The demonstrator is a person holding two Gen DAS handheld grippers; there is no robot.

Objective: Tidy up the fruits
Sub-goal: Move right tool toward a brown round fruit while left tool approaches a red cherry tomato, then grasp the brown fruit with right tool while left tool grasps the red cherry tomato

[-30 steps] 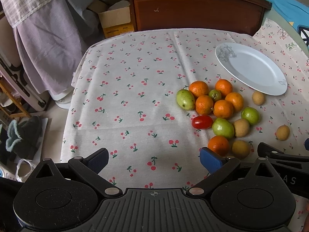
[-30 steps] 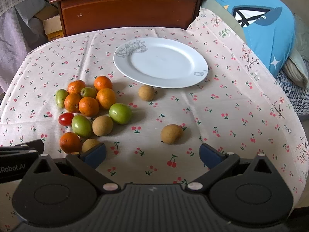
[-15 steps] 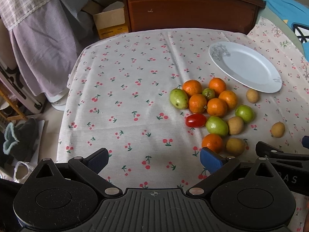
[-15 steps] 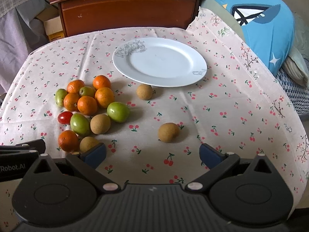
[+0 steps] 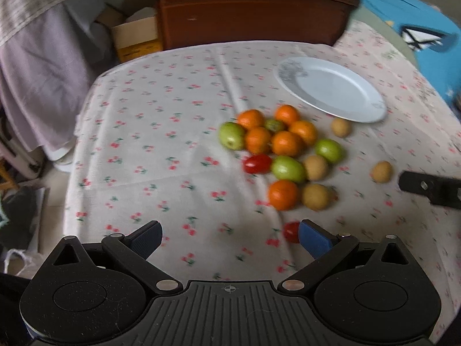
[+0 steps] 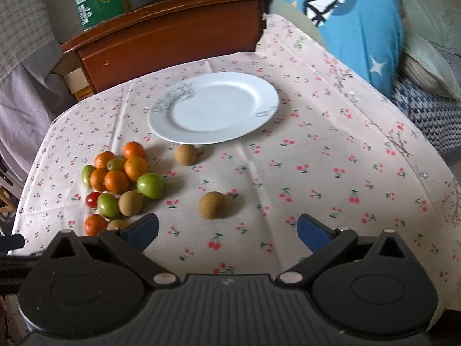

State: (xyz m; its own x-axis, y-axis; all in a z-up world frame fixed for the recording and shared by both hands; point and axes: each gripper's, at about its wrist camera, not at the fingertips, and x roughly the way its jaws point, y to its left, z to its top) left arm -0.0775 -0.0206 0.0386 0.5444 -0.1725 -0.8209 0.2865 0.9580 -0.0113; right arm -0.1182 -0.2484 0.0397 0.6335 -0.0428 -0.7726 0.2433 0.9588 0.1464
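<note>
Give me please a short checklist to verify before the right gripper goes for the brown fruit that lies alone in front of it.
1. Right gripper open and holding nothing: ok.
2. Lone brown fruit apart from the other fruits, free on both sides: ok.
3. Fruit sits between the lines of the two fingers: ok, a little left of centre.
4. White plate bare, with room to receive fruit: ok.
5. Left gripper open and out of the right one's path: ok.
6. Where this fruit should finally go: cannot tell.
</note>
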